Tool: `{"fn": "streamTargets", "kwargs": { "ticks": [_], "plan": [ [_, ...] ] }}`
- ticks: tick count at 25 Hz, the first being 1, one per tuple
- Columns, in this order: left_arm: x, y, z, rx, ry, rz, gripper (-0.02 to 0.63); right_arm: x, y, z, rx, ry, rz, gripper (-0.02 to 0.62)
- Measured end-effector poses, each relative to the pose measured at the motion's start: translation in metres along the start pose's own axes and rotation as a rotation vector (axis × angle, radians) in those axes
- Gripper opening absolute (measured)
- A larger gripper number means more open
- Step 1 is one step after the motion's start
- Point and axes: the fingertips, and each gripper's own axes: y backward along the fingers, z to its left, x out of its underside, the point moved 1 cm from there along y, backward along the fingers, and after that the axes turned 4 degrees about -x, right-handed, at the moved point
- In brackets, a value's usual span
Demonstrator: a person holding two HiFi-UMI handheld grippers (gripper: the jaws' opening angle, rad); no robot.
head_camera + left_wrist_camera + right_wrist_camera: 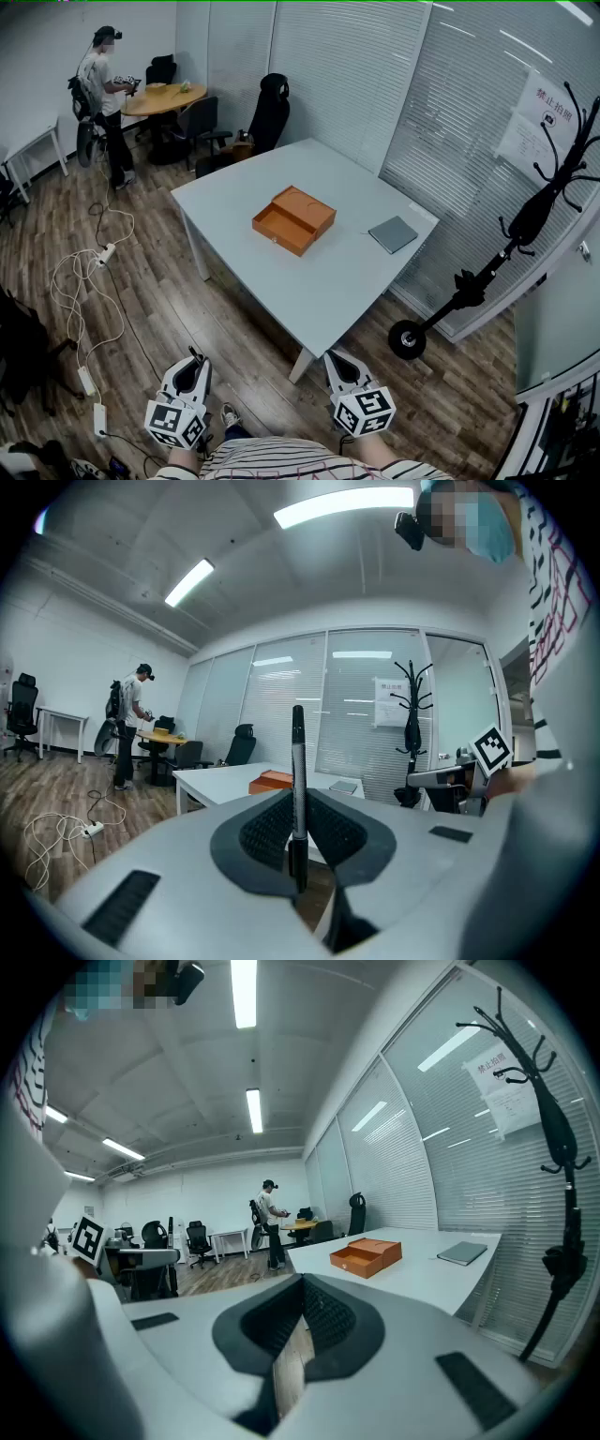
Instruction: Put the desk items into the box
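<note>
An open orange box (292,220) lies in the middle of the grey-white table (272,291), with a grey notebook (393,233) to its right. Both grippers hang low near my body, well short of the table's near corner. My left gripper (195,360) is shut on a black pen (298,780), which stands upright between its jaws. My right gripper (336,360) is shut with nothing in it. The right gripper view shows the box (366,1254) and the notebook (463,1252) far ahead of the right gripper (302,1283).
A black coat rack (525,225) on a wheeled base stands right of the table by the blinds. White cables and power strips (84,281) trail over the wood floor at left. A person (103,94) stands far back by a round table (164,97); an office chair (267,112) sits behind the desk.
</note>
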Motion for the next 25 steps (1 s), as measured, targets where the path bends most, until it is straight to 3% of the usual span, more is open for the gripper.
{"fn": "streamTargets", "kwargs": {
  "ticks": [4, 25],
  "plan": [
    [-0.003, -0.01, 0.025, 0.021, -0.008, 0.01, 0.06, -0.004, -0.026, 0.005, 0.043, 0.029, 0.003, 0.026],
    [-0.027, -0.102, 0.174, 0.158, -0.07, 0.061, 0.06, -0.025, -0.166, 0.014, 0.248, -0.046, -0.021, 0.026]
  ]
}}
